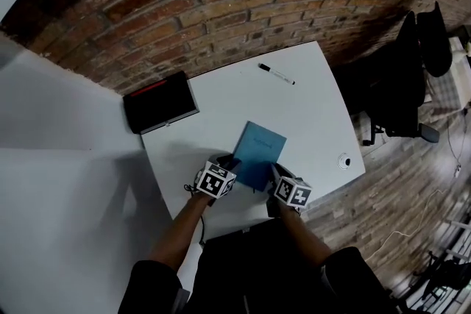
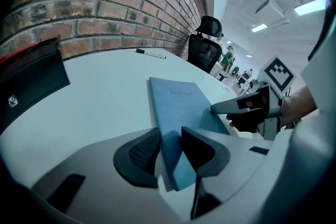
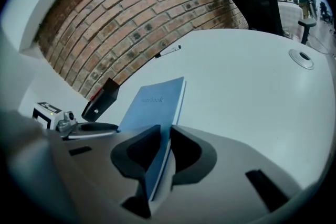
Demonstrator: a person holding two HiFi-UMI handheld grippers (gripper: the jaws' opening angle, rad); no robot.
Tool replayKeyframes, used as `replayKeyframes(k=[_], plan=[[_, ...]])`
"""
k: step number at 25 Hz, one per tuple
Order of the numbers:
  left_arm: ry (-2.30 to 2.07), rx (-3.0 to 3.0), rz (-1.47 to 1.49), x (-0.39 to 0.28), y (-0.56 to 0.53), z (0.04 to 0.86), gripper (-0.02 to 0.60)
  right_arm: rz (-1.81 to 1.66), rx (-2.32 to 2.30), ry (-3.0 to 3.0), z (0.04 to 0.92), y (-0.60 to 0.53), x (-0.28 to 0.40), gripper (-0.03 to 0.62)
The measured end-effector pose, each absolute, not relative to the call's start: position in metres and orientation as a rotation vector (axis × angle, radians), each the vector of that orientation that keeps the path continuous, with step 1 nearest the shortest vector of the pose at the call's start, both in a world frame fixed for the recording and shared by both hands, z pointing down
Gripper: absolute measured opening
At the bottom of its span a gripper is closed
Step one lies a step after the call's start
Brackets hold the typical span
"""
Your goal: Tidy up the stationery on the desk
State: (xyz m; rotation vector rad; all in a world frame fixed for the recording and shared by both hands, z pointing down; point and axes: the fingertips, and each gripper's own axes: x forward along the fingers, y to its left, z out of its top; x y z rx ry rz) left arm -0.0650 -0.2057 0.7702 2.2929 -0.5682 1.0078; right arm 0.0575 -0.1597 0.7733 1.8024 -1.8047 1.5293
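Note:
A blue notebook (image 1: 257,151) lies on the white desk (image 1: 309,114) with its near edge towards me. My left gripper (image 1: 234,162) is at its near left corner. In the left gripper view that corner of the notebook (image 2: 184,107) sits between the jaws of the left gripper (image 2: 170,147), whose ribbed pad still shows beside it. My right gripper (image 1: 274,171) is at the near right corner. There the right gripper (image 3: 161,147) is shut on the edge of the notebook (image 3: 152,105). A black-and-white pen (image 1: 276,73) lies at the far side.
A black case with a red edge (image 1: 160,101) rests at the desk's far left corner by the brick wall. A small round cap (image 1: 344,162) sits in the desk top near the right edge. A black office chair (image 1: 401,84) stands to the right.

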Motion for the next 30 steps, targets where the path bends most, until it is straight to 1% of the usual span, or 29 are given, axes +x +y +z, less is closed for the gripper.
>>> replayKeyframes(k=[7, 18, 20, 24, 28, 30], plan=[[-0.671, 2.248, 0.937, -0.081, -0.185, 0.769, 0.133, 1.503, 1.717, -1.881, 0.769, -0.163, 0.052, 0.055], [-0.806, 2.148, 0.780, -0.112, -0.150, 0.764, 0.125, 1.399, 1.538, -1.996, 0.760, -0.174, 0.023, 0.046], [-0.815, 2.143, 0.751, -0.113, -0.145, 0.759, 0.096, 1.383, 1.510, -2.003, 0.760, -0.174, 0.017, 0.046], [-0.890, 2.150, 0.797, -0.118, -0.139, 0.763, 0.081, 1.348, 1.485, -1.976, 0.764, -0.173, 0.011, 0.046], [-1.031, 2.159, 0.771, -0.128, -0.156, 0.757, 0.083, 1.327, 1.478, -1.991, 0.764, -0.172, 0.009, 0.048], [-1.058, 2.137, 0.780, -0.132, -0.162, 0.762, 0.100, 1.308, 1.465, -2.010, 0.763, -0.172, 0.007, 0.048]])
